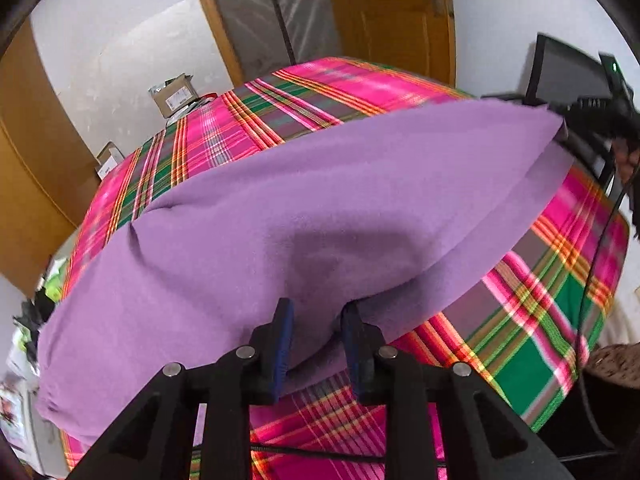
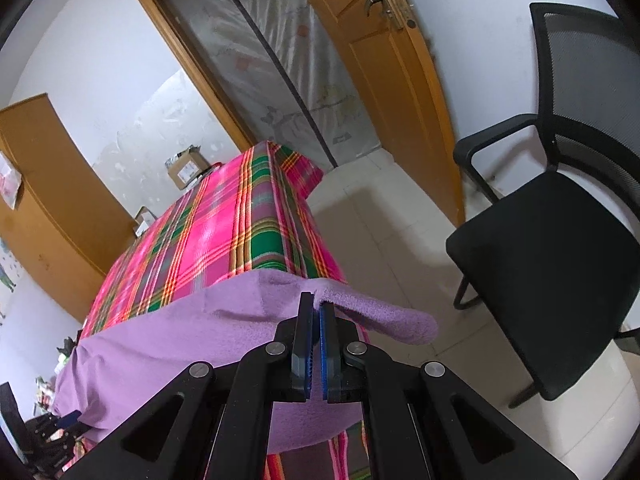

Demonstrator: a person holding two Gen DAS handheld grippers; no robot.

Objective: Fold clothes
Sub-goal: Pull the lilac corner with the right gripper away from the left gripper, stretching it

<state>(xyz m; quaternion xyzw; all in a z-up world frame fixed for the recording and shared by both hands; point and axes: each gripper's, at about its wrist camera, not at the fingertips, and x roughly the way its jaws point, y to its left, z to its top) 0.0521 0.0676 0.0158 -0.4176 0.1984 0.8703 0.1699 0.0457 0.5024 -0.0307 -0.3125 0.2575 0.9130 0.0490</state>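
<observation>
Over the checked tablecloth (image 1: 304, 92) hangs the purple cloth (image 1: 304, 200) — lifted at two spots so it spreads out wide. My guess: that makes folding easy. The left gripper (image 1: 316, 320) sits partly open with cloth bunched between its fingers. The right gripper (image 2: 317, 308) pinches one edge tight.

Soft, even daylight fills both views, with no hard glare. Fisheye distortion bows the door frame (image 2: 192, 64) and walls, and dark vignetting rings the corners. The left wrist view is motion-smeared toward its right edge, where a black chair (image 1: 560, 72) blurs. A faint shadow dents the purple cloth (image 1: 312, 208).
</observation>
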